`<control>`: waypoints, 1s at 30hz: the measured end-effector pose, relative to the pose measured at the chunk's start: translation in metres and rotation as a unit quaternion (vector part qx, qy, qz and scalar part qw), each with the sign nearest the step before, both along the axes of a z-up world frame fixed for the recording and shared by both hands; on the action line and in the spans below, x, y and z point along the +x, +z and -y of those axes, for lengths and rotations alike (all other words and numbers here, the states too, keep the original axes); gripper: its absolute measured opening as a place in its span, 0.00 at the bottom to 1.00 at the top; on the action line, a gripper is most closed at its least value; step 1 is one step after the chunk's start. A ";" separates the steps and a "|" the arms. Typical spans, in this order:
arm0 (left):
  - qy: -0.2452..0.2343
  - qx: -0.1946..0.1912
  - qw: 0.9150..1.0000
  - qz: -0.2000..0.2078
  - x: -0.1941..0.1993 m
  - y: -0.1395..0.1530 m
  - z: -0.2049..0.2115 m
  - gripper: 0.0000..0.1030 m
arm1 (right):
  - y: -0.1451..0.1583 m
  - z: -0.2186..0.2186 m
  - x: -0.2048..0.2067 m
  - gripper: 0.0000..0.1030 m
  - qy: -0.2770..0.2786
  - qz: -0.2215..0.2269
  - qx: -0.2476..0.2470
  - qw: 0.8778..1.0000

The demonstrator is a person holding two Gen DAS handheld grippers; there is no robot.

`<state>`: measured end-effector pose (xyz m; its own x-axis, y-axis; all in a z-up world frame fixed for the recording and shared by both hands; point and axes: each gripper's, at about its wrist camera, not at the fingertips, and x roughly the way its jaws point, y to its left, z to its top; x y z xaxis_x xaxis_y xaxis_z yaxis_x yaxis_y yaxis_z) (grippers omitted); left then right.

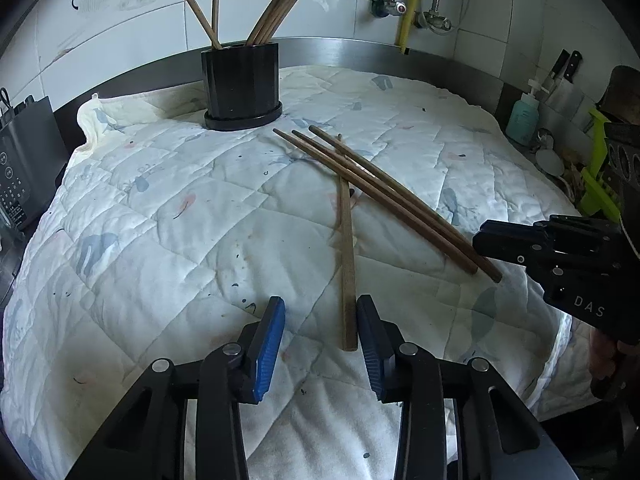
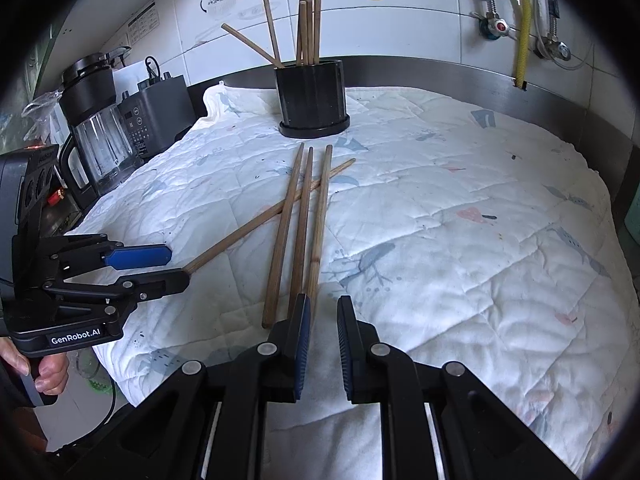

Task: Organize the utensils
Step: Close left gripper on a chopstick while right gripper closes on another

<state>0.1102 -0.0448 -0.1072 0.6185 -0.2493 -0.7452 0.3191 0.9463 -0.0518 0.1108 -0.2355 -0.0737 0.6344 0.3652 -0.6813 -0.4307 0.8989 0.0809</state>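
Left wrist view looks down along the left gripper [image 1: 320, 320], whose blue-padded fingers [image 1: 269, 346] stand partly apart with the near end of a single chopstick [image 1: 346, 248] lying between them, closer to the right-hand pad. The pads do not yet press on it, so nothing is held. That chopstick runs straight ahead from the fingers across the quilted cloth [image 1: 160, 240] and passes under a group of three chopsticks [image 1: 384, 196] that crosses it on a slant farther out. Being the one with a free end away from the others, it is probably the easiest to take alone.

Beyond the fingertips, well apart and slightly to their left, stands the black utensil holder [image 1: 240, 80] with more chopsticks [image 1: 276, 12] leaning upright in it; that is presumably where the loose ones belong.

In the right wrist view, the right gripper [image 2: 323, 320] has its fingers narrow, with only a slim gap and nothing in it. The near ends of the three chopsticks lie just ahead of its left finger, one end seemingly hidden behind it, so it looks poised beside them rather than gripping. A hand [image 2: 48, 372] grips the left gripper's handle at the lower left edge.
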 end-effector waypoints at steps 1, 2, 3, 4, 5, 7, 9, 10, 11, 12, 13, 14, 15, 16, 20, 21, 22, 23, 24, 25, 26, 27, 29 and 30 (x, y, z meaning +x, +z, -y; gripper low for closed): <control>0.002 0.001 1.000 0.000 0.000 0.000 -0.001 0.38 | 0.000 -0.001 0.001 0.16 0.002 0.000 -0.001 1.000; 0.002 -0.002 1.000 -0.001 0.001 0.000 -0.002 0.38 | -0.001 -0.002 0.002 0.16 0.003 0.000 -0.002 1.000; 0.003 -0.004 1.000 -0.002 0.001 0.000 -0.003 0.38 | -0.001 -0.003 0.004 0.16 0.004 0.000 -0.004 1.000; 0.004 -0.003 1.000 -0.002 0.001 0.000 -0.004 0.38 | -0.001 -0.005 0.004 0.16 0.006 0.000 -0.006 1.000; 0.004 -0.003 1.000 -0.001 0.000 0.001 -0.004 0.38 | -0.002 -0.006 0.005 0.16 0.008 0.001 -0.008 1.000; 0.006 -0.002 1.000 0.001 0.000 0.000 -0.003 0.38 | -0.003 -0.008 0.007 0.16 0.012 0.001 -0.014 1.000; 0.008 -0.003 1.000 0.003 -0.001 0.000 -0.003 0.38 | -0.005 -0.011 0.010 0.16 0.015 0.001 -0.020 1.000; 0.009 -0.004 1.000 0.004 -0.001 0.000 -0.003 0.38 | -0.006 -0.012 0.011 0.15 0.016 0.001 -0.022 1.000; 0.010 -0.004 1.000 0.005 -0.001 -0.001 -0.002 0.38 | -0.006 -0.014 0.013 0.15 0.017 0.003 -0.025 1.000; 0.012 -0.004 1.000 0.006 0.000 -0.001 -0.002 0.38 | -0.006 -0.015 0.014 0.15 0.017 0.004 -0.026 1.000; 0.013 -0.003 1.000 0.008 0.001 -0.001 -0.001 0.38 | -0.006 -0.015 0.015 0.14 0.018 0.005 -0.027 0.999; 0.014 -0.001 1.000 0.011 0.002 -0.002 0.000 0.38 | -0.006 -0.017 0.016 0.14 0.017 0.007 -0.027 0.999; 0.016 0.002 1.000 0.013 0.004 -0.002 0.001 0.38 | -0.006 -0.017 0.018 0.13 0.017 0.008 -0.028 0.999; 0.018 0.006 1.000 0.017 0.005 -0.002 0.004 0.38 | -0.007 -0.018 0.019 0.13 0.017 0.009 -0.029 0.999; 0.020 0.012 0.999 0.023 0.013 -0.004 0.010 0.32 | -0.007 -0.018 0.023 0.09 0.013 0.008 -0.023 1.000; 0.018 0.013 0.999 0.024 0.015 -0.003 0.011 0.29 | -0.006 -0.017 0.023 0.09 0.012 0.006 -0.020 1.000; 0.017 0.013 1.000 0.023 0.017 -0.003 0.012 0.22 | -0.006 -0.016 0.023 0.09 0.010 0.006 -0.020 1.000; 0.016 0.012 1.000 0.022 0.019 -0.003 0.012 0.17 | -0.005 -0.015 0.022 0.08 0.009 0.006 -0.022 1.000; 0.016 0.011 1.000 0.021 0.021 -0.002 0.012 0.14 | -0.004 -0.014 0.022 0.08 0.006 0.007 -0.024 1.000; 0.015 0.010 1.000 0.020 0.022 -0.001 0.011 0.11 | -0.003 -0.013 0.021 0.08 0.004 0.007 -0.024 1.000; 0.015 0.008 1.000 0.019 0.023 0.000 0.010 0.11 | 0.000 -0.011 0.019 0.08 0.001 0.009 -0.023 1.000; 0.015 0.005 1.000 0.019 0.024 0.002 0.008 0.11 | 0.002 -0.009 0.018 0.08 -0.001 0.011 -0.022 1.000; 0.015 0.000 1.000 0.021 0.022 0.005 0.006 0.11 | 0.008 -0.006 0.016 0.08 -0.006 0.019 -0.021 1.000; 0.015 0.000 1.000 0.025 0.021 0.008 0.006 0.11 | 0.012 -0.004 0.016 0.08 -0.007 0.023 -0.020 0.999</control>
<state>0.1316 -0.0503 -0.0988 0.6624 -0.2302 -0.7129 0.2931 0.9554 -0.0362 0.1269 -0.2311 -0.0621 0.6710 0.3289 -0.6645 -0.4201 0.9071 0.0248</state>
